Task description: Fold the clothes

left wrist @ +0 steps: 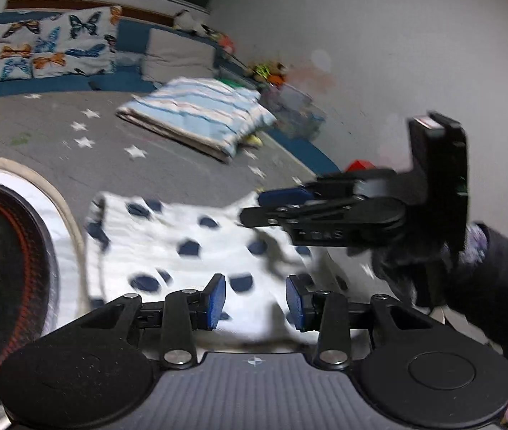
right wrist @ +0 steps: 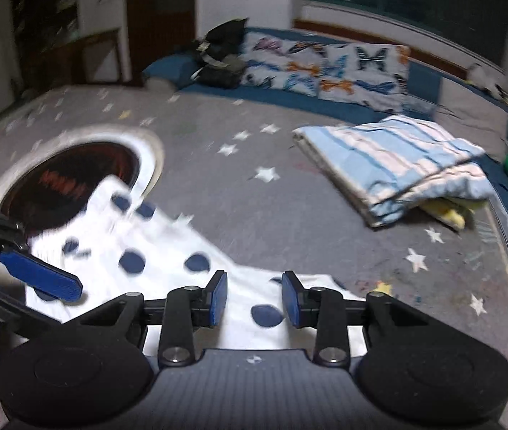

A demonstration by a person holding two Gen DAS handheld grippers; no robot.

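My left fingers (left wrist: 255,301) stand partly apart with nothing pinched; the spotted cloth (left wrist: 189,247) lies under and past the gap, and I cannot see either pad pressing it. My right fingers (right wrist: 254,302) show the same: a moderate gap, the cloth (right wrist: 168,261) visible through it, no fold caught between. In the left view the right tool (left wrist: 282,208) reaches in sideways over the cloth's far edge; whether it touches is lost in blur. I judge both tools are poised low over the cloth to take an edge for a fold.

The cloth lies flat on the star-print bed (right wrist: 254,193), one corner beside the round dish (right wrist: 75,172). I make out nothing inside the dish except red markings on its dark face. Beyond the cloth sits a folded striped blanket (right wrist: 397,165), well apart.
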